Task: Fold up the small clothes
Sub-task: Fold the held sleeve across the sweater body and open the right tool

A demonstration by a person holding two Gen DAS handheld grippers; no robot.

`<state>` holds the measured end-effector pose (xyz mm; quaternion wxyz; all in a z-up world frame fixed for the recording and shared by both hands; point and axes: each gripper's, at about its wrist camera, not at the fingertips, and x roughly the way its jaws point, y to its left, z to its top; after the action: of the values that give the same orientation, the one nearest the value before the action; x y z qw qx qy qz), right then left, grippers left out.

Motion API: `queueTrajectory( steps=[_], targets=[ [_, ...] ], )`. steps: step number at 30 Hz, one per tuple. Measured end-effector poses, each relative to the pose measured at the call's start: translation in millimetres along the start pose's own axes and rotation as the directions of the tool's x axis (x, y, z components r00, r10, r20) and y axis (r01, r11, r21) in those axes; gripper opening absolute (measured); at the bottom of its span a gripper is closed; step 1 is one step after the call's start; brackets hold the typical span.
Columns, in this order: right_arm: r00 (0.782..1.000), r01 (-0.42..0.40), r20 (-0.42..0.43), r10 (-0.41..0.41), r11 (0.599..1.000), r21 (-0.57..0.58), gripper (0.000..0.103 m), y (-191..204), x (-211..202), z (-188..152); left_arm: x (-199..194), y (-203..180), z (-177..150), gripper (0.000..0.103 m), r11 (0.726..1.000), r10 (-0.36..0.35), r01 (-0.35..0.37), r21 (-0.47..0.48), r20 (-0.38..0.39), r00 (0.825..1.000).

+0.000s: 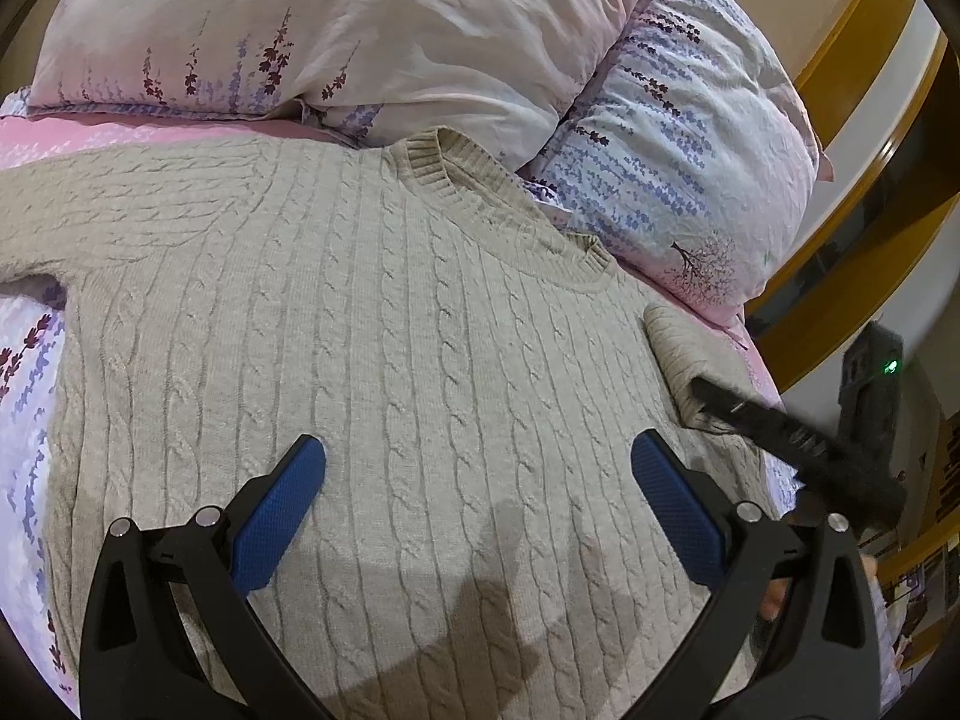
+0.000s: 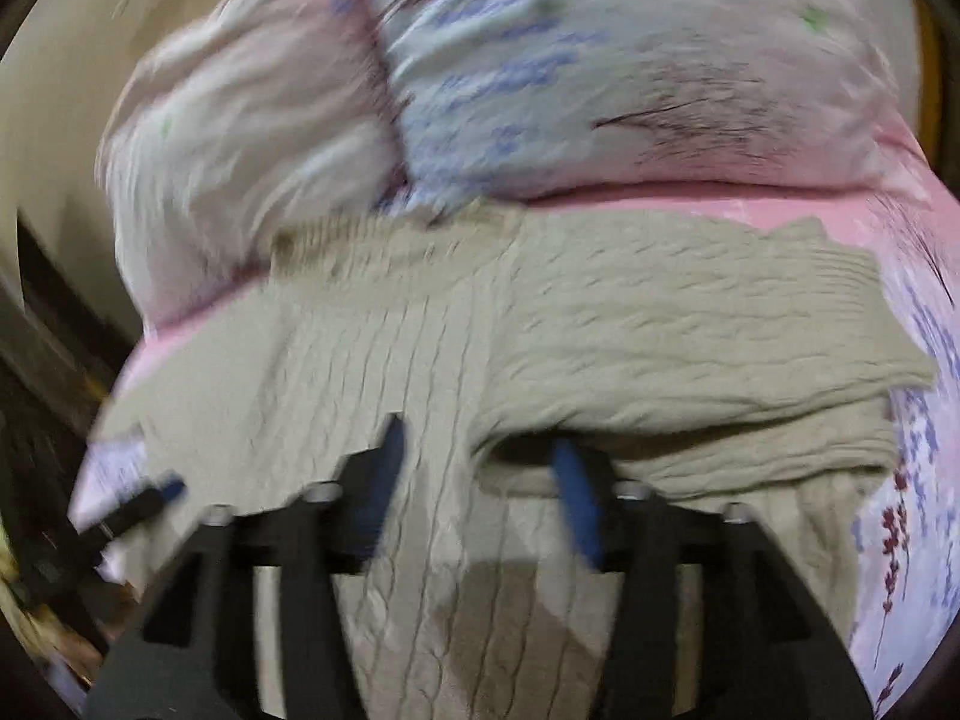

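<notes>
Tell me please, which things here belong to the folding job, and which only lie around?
For the job:
beige cable-knit sweater
left claw, open
right claw, open

Only lying around:
pink pillow
lavender-print pillow
pink floral bedsheet

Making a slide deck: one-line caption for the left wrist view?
Open left gripper hovers over a beige cable-knit sweater spread on a floral bed, pillows behind.

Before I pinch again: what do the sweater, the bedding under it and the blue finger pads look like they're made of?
Sweater: beige cable knit, matte, thick yarn with a ribbed collar; likely wool or acrylic, can't tell which.
Bed sheet and pillows: thin, smooth woven fabric with a floral print and fine creases; probably cotton or polyester.
Finger pads: blue with a dotted grip texture, apparently rubber or soft plastic.
</notes>
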<state>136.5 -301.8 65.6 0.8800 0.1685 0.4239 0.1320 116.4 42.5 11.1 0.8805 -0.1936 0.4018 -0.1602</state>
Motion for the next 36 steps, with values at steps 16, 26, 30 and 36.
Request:
queueTrajectory(
  steps=[16, 26, 30, 36],
  targets=[
    [0.977, 0.114, 0.123, -0.172, 0.92, 0.375, 0.008, -80.9, -16.5, 45.9, -29.5, 22.7, 25.6, 0.102, 0.998, -0.034, 0.034, -0.044, 0.001, 0.999],
    [0.992, -0.025, 0.119, 0.043, 0.988, -0.155, 0.008, 97.4, 27.1, 47.4, -22.9, 71.0, 49.5, 0.091, 0.931, -0.236, 0.238, -0.278, 0.043, 0.971],
    [0.997, -0.06, -0.054, 0.048, 0.969, -0.24, 0.008, 132.0, 80.3, 19.0, -10.0, 80.9, 52.8, 0.088, 0.902, -0.266, 0.257, -0.346, 0.021, 0.964],
    [0.99, -0.063, -0.138, 0.016, 0.938, -0.341, 0.049, 150.3, 99.0, -0.2, 9.5, 75.7, 55.2, 0.086, 0.868, -0.339, 0.306, -0.392, -0.016, 0.941]
  ],
)
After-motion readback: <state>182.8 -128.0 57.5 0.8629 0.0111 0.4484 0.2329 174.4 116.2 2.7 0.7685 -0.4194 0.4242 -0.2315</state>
